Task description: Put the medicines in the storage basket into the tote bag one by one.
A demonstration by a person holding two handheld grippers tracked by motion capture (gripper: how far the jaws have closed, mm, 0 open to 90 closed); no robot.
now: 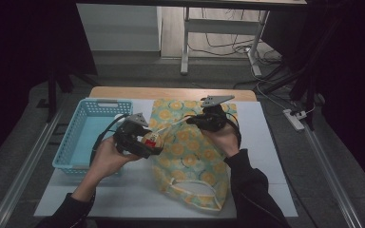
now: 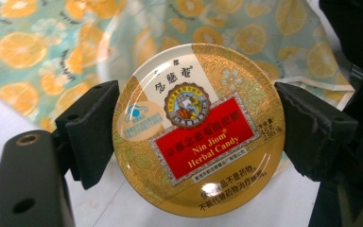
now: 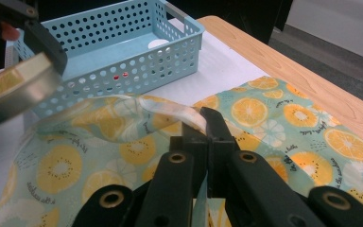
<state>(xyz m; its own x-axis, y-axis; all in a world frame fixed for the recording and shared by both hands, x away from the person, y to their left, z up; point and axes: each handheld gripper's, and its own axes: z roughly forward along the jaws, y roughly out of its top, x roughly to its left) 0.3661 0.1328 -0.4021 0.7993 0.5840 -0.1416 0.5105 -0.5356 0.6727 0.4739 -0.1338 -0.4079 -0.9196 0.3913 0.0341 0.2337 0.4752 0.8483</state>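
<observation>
L gripper (image 2: 196, 130) clamps candy tin (image 2: 198, 130), R gripper (image 3: 203, 125) pinches bag (image 3: 264, 123) rim; basket (image 3: 137, 71) nearby.

Your left gripper (image 1: 145, 142) sits left of your right gripper (image 1: 204, 119), with the candy tin (image 2: 198, 130) clamped between its jaws above the left edge of the fabric bag (image 1: 190, 156). The bag lies on the table (image 1: 271, 156), right of the basket (image 1: 92, 135). Your right gripper grips the bag's rim (image 3: 189, 116), lifted off the table. The basket stands at the table's left edge.
</observation>
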